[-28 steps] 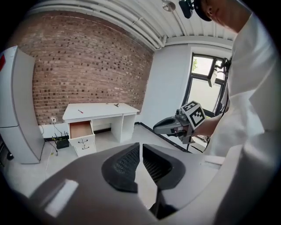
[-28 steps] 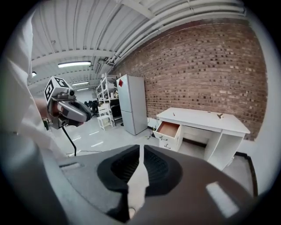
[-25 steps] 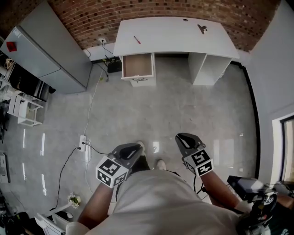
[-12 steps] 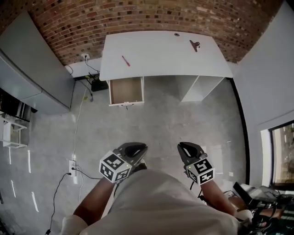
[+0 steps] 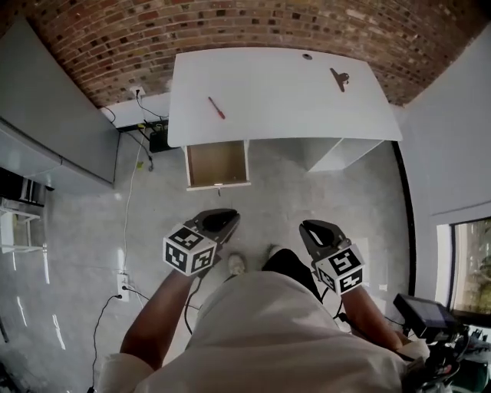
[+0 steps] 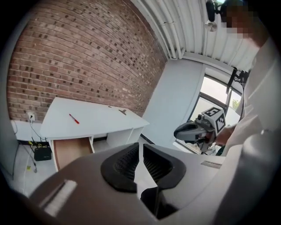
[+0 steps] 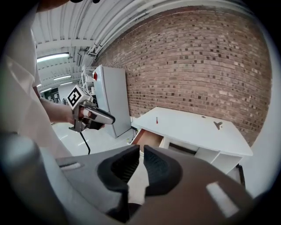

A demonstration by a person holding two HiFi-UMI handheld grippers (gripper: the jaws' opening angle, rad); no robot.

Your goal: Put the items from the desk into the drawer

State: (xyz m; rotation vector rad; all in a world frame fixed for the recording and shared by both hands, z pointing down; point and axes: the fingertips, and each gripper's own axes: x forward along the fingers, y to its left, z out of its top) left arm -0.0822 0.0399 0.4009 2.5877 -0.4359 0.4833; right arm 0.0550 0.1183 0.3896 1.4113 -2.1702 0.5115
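- White desk (image 5: 284, 92) stands against a brick wall (image 5: 230, 23), well ahead of the person.
- Red pen (image 5: 216, 107) lies on the desk's left part, slanted. It is near the front edge, above the drawer.
- Black clip (image 5: 339, 77) lies on the desk's right part, towards the back, well apart from the pen.
- Small dark round spot (image 5: 307, 56) at the back edge of the desk; too small to tell what it is.
- Drawer (image 5: 218, 163) under the desk's left end is pulled out. Its brown bottom shows and nothing can be seen in it.
- Left gripper (image 5: 219, 217) is held low in front of the body, over the grey floor (image 5: 322, 192). It is well short of the desk.
- Left gripper view: the two dark ribbed jaws are drawn together to a thin slit, with nothing between them.
- Right gripper (image 5: 316, 230) is level with the left one and apart from it, also over the floor.
- Right gripper view: the jaws are likewise closed to a narrow slit and pinch nothing.
- Each gripper carries its marker cube (image 5: 189, 253) nearest the person.
- Shoes (image 5: 236, 265) show on the floor between the grippers.
- Grey cabinet (image 5: 46, 100) stands left of the desk. Cables (image 5: 142, 138) run down the wall and across the floor beside it.
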